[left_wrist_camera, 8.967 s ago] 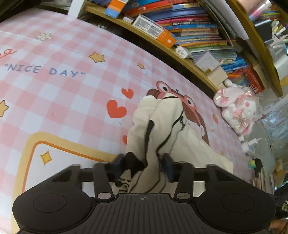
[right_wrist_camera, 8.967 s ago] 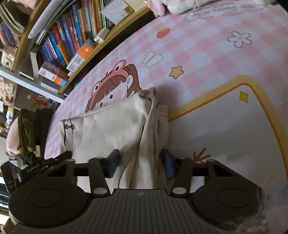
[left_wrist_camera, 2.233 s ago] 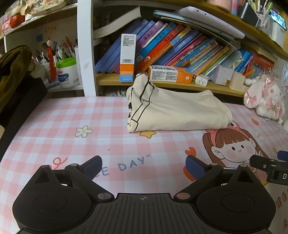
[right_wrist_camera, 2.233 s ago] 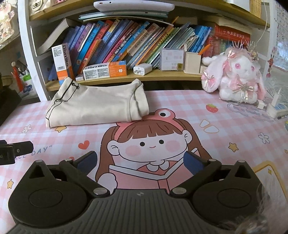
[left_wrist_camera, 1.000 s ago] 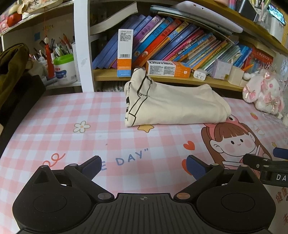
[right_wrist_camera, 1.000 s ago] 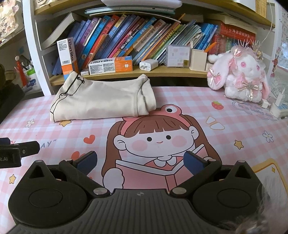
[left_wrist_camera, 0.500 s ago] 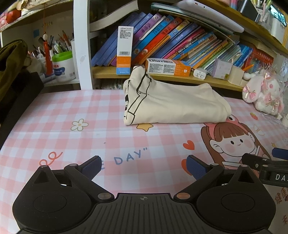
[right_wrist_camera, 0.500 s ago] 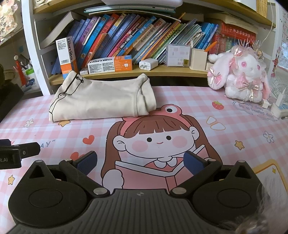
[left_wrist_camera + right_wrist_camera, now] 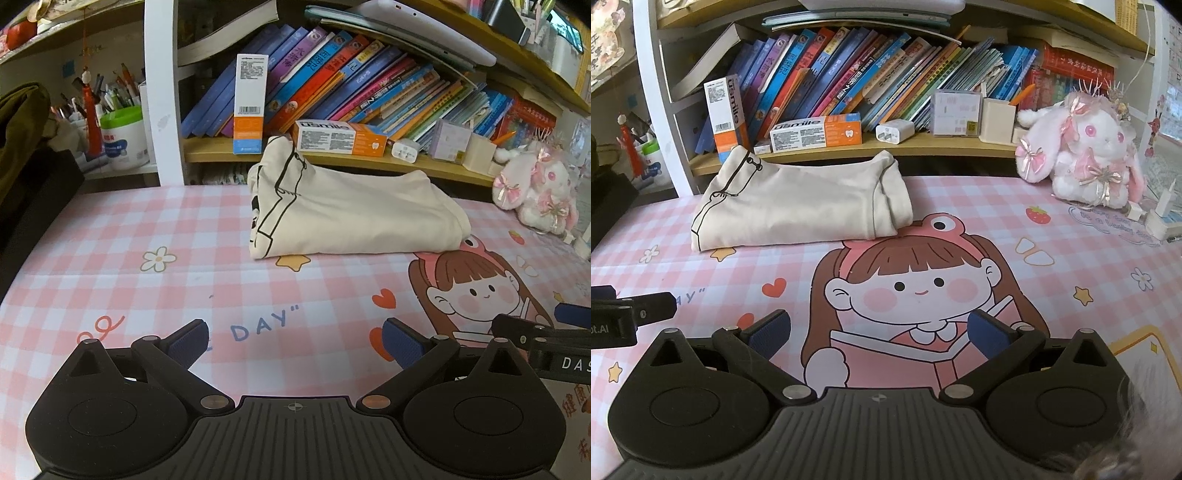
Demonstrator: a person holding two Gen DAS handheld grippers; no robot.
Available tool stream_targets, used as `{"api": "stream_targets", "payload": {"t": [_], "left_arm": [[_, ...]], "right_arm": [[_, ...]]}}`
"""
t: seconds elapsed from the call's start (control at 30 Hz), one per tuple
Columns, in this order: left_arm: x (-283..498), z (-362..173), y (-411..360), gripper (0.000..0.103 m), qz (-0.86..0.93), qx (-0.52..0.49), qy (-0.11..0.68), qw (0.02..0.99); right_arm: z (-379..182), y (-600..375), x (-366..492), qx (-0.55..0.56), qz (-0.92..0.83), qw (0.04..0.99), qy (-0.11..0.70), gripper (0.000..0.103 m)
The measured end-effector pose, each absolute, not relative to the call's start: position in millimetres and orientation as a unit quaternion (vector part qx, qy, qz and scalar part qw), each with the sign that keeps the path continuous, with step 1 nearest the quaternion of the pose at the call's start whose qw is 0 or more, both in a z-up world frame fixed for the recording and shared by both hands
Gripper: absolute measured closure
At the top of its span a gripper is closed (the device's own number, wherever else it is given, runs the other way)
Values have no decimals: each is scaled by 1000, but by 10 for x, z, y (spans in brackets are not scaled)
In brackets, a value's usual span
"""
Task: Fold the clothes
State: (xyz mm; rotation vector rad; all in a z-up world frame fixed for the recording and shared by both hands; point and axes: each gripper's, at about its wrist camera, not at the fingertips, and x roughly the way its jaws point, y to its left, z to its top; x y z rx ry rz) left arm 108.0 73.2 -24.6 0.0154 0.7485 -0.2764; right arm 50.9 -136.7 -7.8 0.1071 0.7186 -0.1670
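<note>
Since nine seconds ago we have let go of the cream garment [image 9: 354, 218] and pulled both grippers back — it now lies folded at the far edge of the desk, no longer between our fingers.

From the left wrist we see our left gripper [image 9: 293, 341] with its blue pads spread wide and nothing between them, hovering over the pink checked desk mat [image 9: 110, 258] near the printed word "DAY". The garment sits well ahead, a neat bundle with black piping at its left end, just in front of the wooden shelf [image 9: 332, 162] of books [image 9: 332, 85]. A white and orange box [image 9: 340, 137] lies on the shelf behind it. At the right edge the right gripper's finger pokes into view.

From the right wrist, our right gripper [image 9: 879, 334] is likewise spread apart and empty, hanging over the cartoon girl [image 9: 908, 291] printed on the mat. The garment [image 9: 798, 206] rests beyond her — its right end just beside her frog hat. A plush rabbit [image 9: 1078, 147] sits far right, well apart from it. The left gripper's tip shows at the left edge.
</note>
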Motion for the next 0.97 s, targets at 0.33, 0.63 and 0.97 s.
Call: {"api": "stream_targets", "payload": {"t": [0.33,0.63,0.97], "left_arm": [[1084,-239,724,2,-137,8,365,921],[1073,-240,704,2,-140,9,365,920],[1061,-231,698,2,-138,16,358,923]], "right_arm": [[-66,-1368,512,54,-82,932,349,0],[-67,-1375,512,56,-83,931,350,0],[-77,-1389,519,60,-80,930,353,0]]}}
